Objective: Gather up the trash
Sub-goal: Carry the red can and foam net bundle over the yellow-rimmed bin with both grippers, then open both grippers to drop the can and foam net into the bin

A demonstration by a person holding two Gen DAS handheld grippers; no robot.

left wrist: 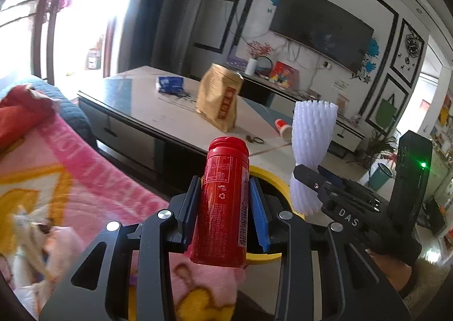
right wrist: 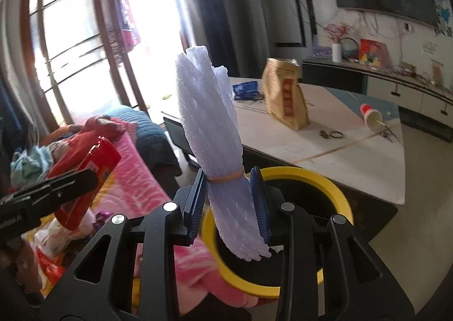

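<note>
Sunlit living-room surroundings frame both views: a wall-mounted television (left wrist: 320, 29), a bright window, and a low pale counter (left wrist: 170, 111) carrying a tan paper bag (left wrist: 219, 96) standing upright, a flat blue packet (left wrist: 170, 83) and a red-and-cream paper cup (right wrist: 371, 115) tipped on its side with its mouth facing the camera. What the bag or cup hold cannot be made out.

Below the claws sits a round bin with a yellow rim and black inside (right wrist: 337, 193); its contents are lost in shadow and its near edge is hidden behind the claw frames. A pink patterned blanket (left wrist: 93, 179) lies just beside it.

The left claw (left wrist: 225, 205) grips a red cylindrical plastic container with a ribbed cap (left wrist: 223, 199) around its middle, long axis upright and leaning slightly, cap pointing up and away; its lower end overlaps the bin rim. The label print is too small to read.

The right claw (right wrist: 230, 202) is clamped on a white foam-net bundle tied with a tan rubber band (right wrist: 209, 111), just under the band. The bundle stands near upright, its wider end up, its short tail hanging over the bin's opening.
</note>
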